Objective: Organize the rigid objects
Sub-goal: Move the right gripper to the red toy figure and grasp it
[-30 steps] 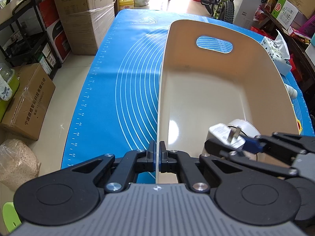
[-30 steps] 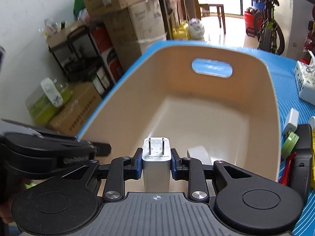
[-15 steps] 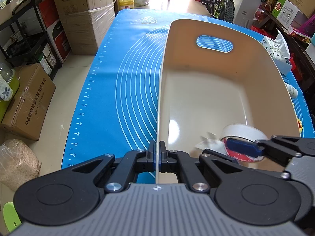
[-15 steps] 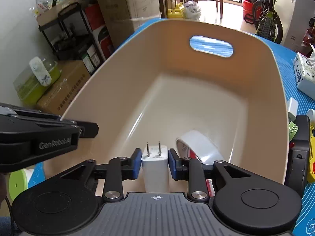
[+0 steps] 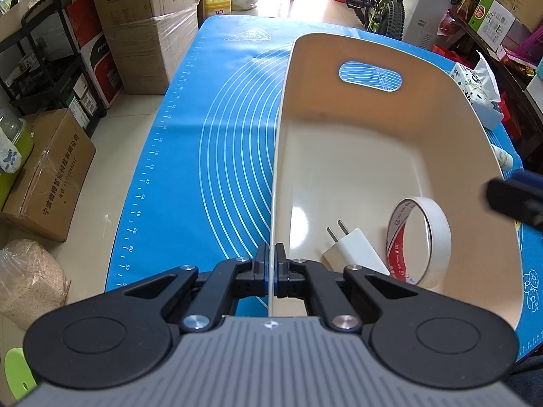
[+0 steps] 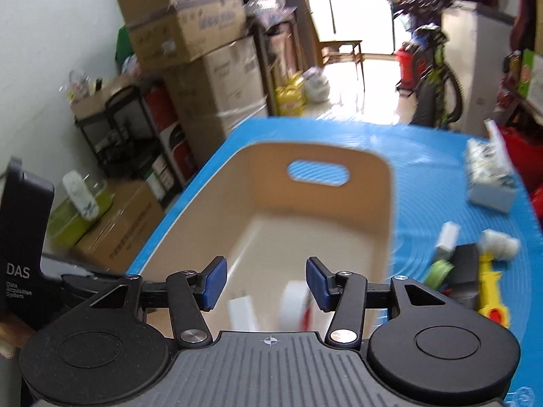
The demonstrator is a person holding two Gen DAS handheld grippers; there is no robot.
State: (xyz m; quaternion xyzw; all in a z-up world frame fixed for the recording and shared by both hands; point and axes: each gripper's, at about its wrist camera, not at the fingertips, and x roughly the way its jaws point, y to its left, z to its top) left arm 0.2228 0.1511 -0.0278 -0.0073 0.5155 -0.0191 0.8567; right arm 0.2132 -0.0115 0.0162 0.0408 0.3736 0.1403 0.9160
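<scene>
Charger now lies in the bin beside the tape roll; we released it. Right gripper spread apart, empty. Left gripper clamps the bin's wall. Next item.

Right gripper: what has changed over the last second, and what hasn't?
The right gripper let go of the white charger, which now lies in the beige bin beside the tape roll; the gripper, now open, lifted back. The left gripper stays clamped on the bin's near wall.
</scene>
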